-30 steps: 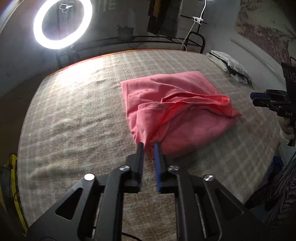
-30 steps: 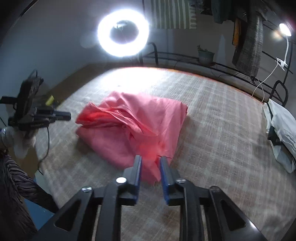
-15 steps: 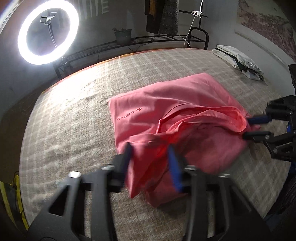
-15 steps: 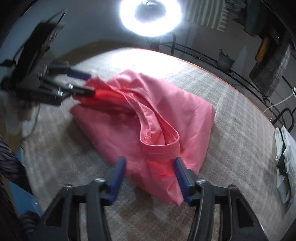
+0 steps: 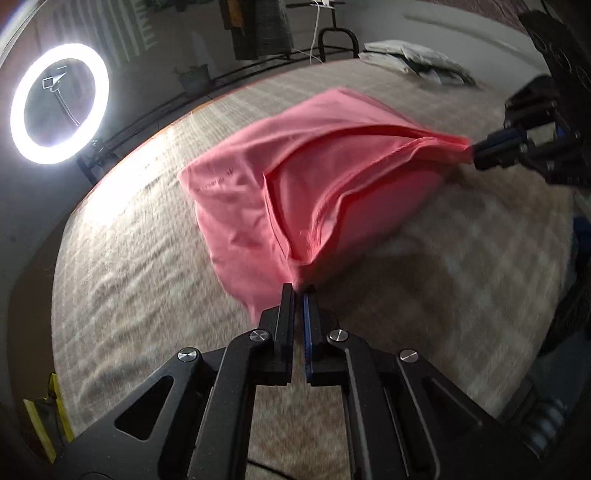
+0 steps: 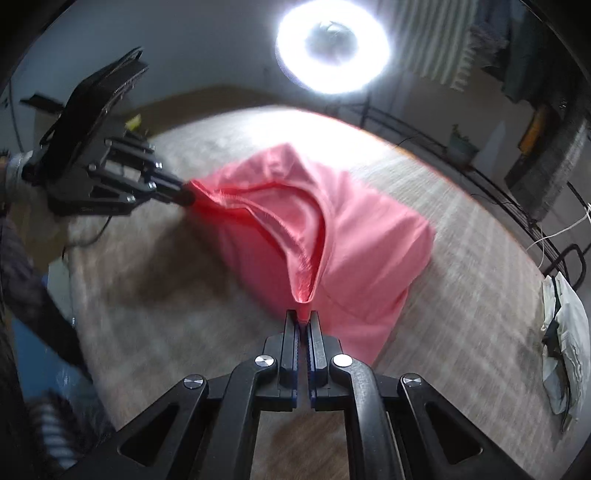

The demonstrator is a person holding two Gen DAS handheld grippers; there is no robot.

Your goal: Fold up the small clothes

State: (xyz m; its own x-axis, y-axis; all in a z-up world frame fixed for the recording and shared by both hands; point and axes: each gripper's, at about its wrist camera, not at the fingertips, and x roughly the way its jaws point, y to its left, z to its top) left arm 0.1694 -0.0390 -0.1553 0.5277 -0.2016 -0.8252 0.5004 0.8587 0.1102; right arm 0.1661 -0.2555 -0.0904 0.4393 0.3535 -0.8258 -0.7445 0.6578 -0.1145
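Note:
A pink garment [image 5: 332, 192] lies on the checked bed cover [image 5: 147, 258], its hemmed opening pulled taut between both grippers. In the left wrist view my left gripper [image 5: 299, 291] has its jaws closing down to a pinch on the near end of the hem. My right gripper [image 5: 476, 155] pinches the far end at the right. In the right wrist view the right gripper [image 6: 303, 319] has its jaws closing tight on a point of the pink garment [image 6: 369, 240], and the left gripper [image 6: 184, 197] holds the other end at the left. Motion blurs the cloth.
A bright ring light [image 5: 59, 103] [image 6: 332, 48] stands beyond the bed's far edge, beside a metal rack with hanging clothes [image 5: 258, 29]. A pile of white cloth [image 5: 413, 59] [image 6: 565, 350] lies near one edge. A person's dark sleeve [image 6: 29, 280] shows at the left.
Half a second ago both grippers stood open around folds of the garment. Now both have shut on its hem, and the opening is drawn out between them.

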